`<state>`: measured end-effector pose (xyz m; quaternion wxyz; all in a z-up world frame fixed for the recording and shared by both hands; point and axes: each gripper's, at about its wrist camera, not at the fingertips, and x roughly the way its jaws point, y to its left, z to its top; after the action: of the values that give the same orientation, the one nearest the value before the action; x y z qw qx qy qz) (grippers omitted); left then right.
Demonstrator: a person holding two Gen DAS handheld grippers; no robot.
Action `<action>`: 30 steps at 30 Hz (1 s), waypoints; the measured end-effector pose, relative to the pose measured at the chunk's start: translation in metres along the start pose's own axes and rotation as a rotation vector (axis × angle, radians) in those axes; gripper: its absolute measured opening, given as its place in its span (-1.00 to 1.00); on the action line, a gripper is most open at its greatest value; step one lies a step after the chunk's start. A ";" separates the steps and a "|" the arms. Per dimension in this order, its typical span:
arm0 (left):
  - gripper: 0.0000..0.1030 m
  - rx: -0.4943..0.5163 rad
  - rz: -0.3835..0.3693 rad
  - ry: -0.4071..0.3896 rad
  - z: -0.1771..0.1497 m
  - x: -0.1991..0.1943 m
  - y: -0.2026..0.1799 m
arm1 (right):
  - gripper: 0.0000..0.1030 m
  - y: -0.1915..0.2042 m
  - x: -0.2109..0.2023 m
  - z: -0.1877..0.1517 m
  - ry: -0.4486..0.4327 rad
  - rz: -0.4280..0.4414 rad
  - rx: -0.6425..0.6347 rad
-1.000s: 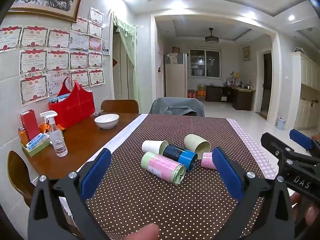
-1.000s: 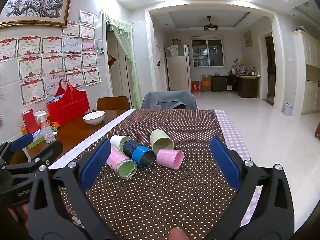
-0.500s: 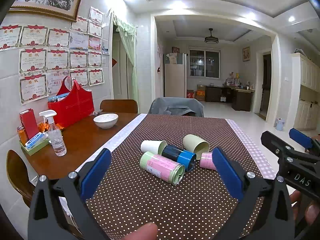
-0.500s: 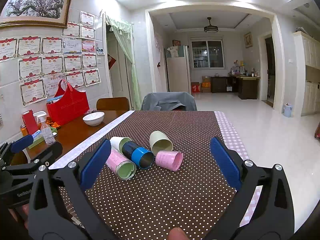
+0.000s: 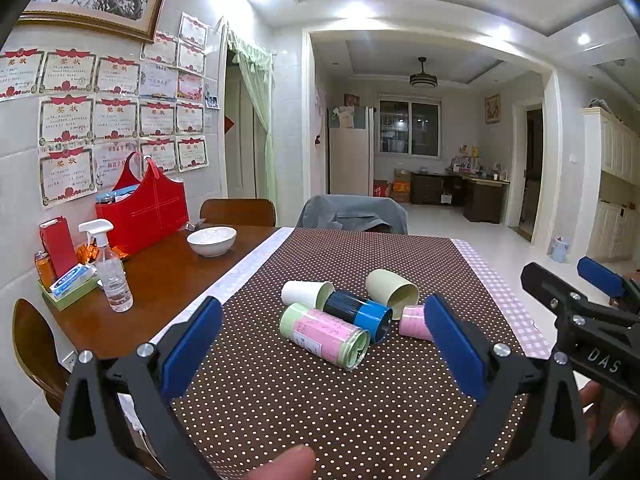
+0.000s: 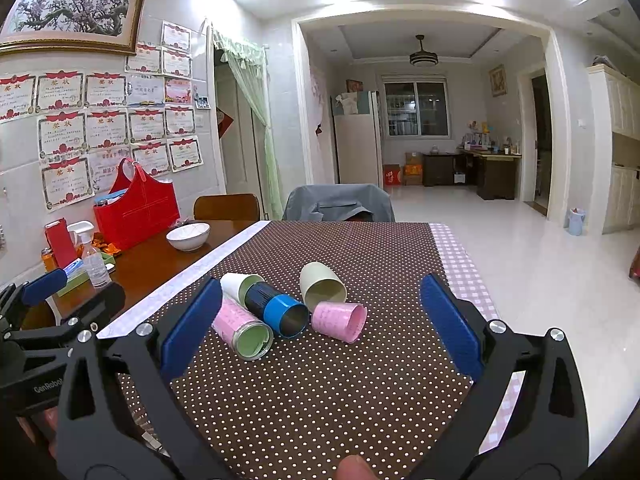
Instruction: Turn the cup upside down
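Several cups lie on their sides in a cluster on the brown dotted tablecloth [image 5: 280, 392]: a white cup [image 5: 306, 293], a blue-and-black cup [image 5: 357, 314], a pale green cup [image 5: 392, 292], a pink cup [image 5: 414, 322] and a green-and-pink cup [image 5: 324, 335]. In the right wrist view the same cups show: white [image 6: 234, 286], blue-and-black [image 6: 276, 308], pale green [image 6: 322, 286], pink [image 6: 339, 321], green-and-pink [image 6: 242, 330]. My left gripper [image 5: 320, 340] and my right gripper [image 6: 316, 320] are both open and empty, held short of the cluster.
A white bowl [image 5: 212, 240], a spray bottle [image 5: 110, 272], a red bag [image 5: 142, 208] and a small tray of items [image 5: 68, 284] stand on the bare wood at the left. Chairs stand at the far end [image 5: 352, 214]. The table's right edge drops to the floor.
Both grippers have crept slightly forward toward the cups. The cups have not moved.
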<state>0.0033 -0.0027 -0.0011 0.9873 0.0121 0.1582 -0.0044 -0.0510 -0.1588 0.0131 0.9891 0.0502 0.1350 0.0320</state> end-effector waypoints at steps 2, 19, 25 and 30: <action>0.92 0.001 0.000 -0.001 0.000 0.000 0.000 | 0.88 0.000 0.000 0.000 -0.001 -0.002 -0.001; 0.92 -0.004 0.000 -0.003 0.000 -0.002 0.002 | 0.88 -0.001 -0.002 0.002 -0.001 -0.002 -0.003; 0.92 -0.006 -0.001 -0.002 0.001 -0.002 0.004 | 0.88 0.001 0.000 0.001 -0.001 0.001 -0.007; 0.92 -0.011 -0.004 0.005 0.000 0.001 0.005 | 0.88 0.001 0.004 0.000 0.003 0.004 -0.012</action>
<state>0.0040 0.0024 -0.0011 0.9870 0.0063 0.1605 -0.0053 -0.0469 -0.1571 0.0119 0.9891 0.0446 0.1362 0.0350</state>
